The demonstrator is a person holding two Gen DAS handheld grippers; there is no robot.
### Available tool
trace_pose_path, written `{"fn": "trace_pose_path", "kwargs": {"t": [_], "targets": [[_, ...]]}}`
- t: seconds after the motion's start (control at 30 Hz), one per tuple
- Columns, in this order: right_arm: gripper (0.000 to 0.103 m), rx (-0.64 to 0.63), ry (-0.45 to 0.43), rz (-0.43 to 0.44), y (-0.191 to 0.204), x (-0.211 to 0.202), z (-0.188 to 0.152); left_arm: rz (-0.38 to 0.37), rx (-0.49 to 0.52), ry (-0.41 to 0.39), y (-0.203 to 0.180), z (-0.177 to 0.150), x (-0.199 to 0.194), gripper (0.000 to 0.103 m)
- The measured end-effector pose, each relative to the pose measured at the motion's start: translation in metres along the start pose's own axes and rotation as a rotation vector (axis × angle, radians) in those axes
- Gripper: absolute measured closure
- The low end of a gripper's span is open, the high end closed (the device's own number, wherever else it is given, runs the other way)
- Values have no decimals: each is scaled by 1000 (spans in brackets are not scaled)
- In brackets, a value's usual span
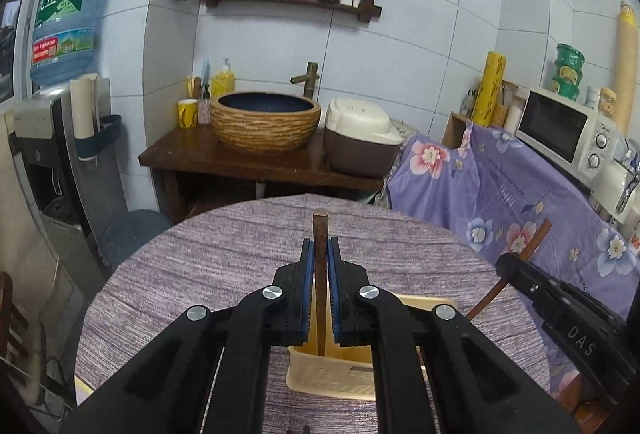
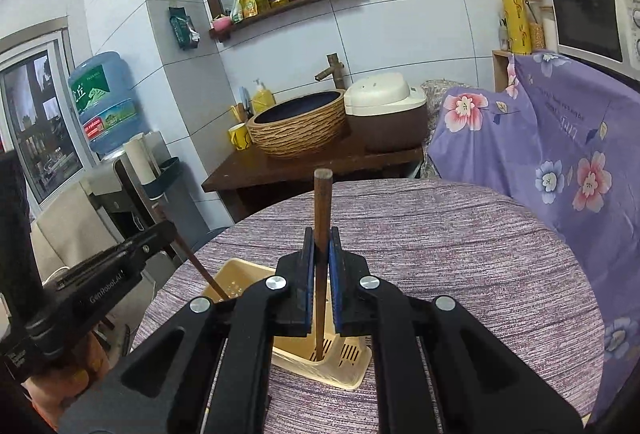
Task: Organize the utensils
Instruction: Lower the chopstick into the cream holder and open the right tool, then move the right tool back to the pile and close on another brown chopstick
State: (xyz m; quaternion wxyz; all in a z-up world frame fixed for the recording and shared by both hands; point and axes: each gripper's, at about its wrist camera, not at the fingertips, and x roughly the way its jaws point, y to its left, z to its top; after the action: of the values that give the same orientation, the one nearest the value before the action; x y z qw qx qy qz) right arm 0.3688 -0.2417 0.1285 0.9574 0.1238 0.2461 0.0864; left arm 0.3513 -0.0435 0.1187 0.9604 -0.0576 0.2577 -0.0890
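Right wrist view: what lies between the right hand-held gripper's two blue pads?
A brown chopstick, standing upright between the pads of the right hand-held gripper, its lower end inside the beige utensil basket.

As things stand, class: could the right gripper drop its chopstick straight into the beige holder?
Probably yes. The right gripper holds its chopstick upright, the tip already inside the holder. The left gripper and its own chopstick enter from the other side, seemingly clear.
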Motion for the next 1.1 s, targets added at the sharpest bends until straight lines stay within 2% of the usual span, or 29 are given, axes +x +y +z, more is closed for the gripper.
{"fn": "trace_pose_path", "kwargs": {"t": [0.2, 0.23, 0.27, 0.3, 0.33, 0.37, 0.4, 0.5, 0.57, 0.67, 0.83, 0.93, 1.03, 1.1], "targets": [[95, 26, -3, -5, -8, 3, -3, -10, 11, -10, -1, -3, -1, 94], [86, 25, 4, -9, -8, 3, -4, -15, 11, -2, -1, -4, -1, 87], [71, 28, 6, -10, -9, 2, -6, -22, 7, 2, 0, -5, -3, 70], [61, 34, -4, -8, -10, -1, -8, -29, 1, -1, 1, -6, -6, 58], [47, 38, -16, -10, -10, -5, -10, -39, -10, -18, 3, -9, -13, 40], [46, 36, -25, -17, -10, -9, -13, -45, -19, -39, 5, -12, -20, 34], [46, 26, -23, -31, -9, -12, -16, -47, -16, -49, 6, -15, -27, 33], [46, 17, -6, -63, -10, -23, -30, -46, 13, -33, 8, -29, -41, 26], [46, 13, 16, -85, -13, -33, -44, -32, 30, -10, 13, -46, -53, 18], [46, -3, 44, -105, -18, -45, -68, -9, 55, 39, 22, -76, -63, 15], [46, -18, 151, -141, -29, -56, -124, 43, 85, 148, 36, -131, -66, 17], [53, 11, 238, -145, -34, -55, -162, 39, 63, 222, 41, -163, -64, 29], [60, 46, 322, -113, -33, -52, -193, 16, 23, 305, 46, -190, -59, 43], [63, 73, 363, -94, -31, -51, -212, 6, 14, 329, 45, -202, -59, 47]]}}
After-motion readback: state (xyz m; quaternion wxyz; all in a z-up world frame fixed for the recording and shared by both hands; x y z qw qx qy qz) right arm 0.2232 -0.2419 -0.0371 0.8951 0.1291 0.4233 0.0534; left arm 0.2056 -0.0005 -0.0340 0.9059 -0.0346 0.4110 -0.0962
